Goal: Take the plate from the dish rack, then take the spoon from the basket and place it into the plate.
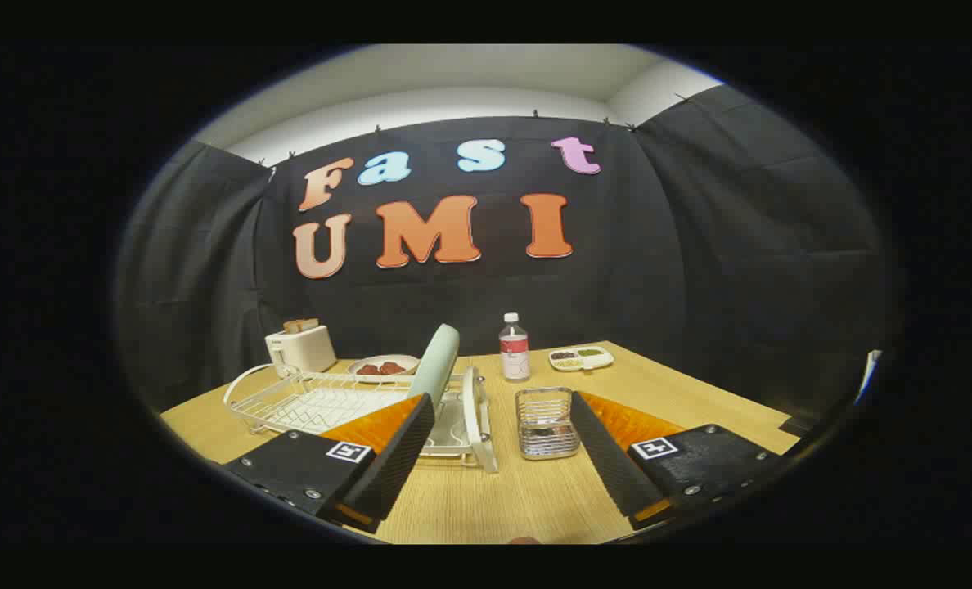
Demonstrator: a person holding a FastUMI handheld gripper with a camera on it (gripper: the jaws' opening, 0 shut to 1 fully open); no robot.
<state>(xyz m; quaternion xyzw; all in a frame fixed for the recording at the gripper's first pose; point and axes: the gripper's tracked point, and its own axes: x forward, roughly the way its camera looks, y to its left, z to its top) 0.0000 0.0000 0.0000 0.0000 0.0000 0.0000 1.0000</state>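
Note:
A white wire dish rack (290,401) stands on the wooden table, ahead and left of my fingers. A pale green plate (437,360) stands on edge in the rack, just beyond my left fingertip. A white plate-like piece (478,417) leans upright at the rack's right end. A small shiny metal basket (546,421) sits on the table between the two fingers, nearer the right one. I cannot make out a spoon among its bars. My gripper (502,409) is open wide and holds nothing.
At the back of the table stand a white toaster (299,348), a plate of red food (382,366), a clear bottle with a red label (515,349) and a white divided dish (581,357). Bare table (519,499) lies under the fingers.

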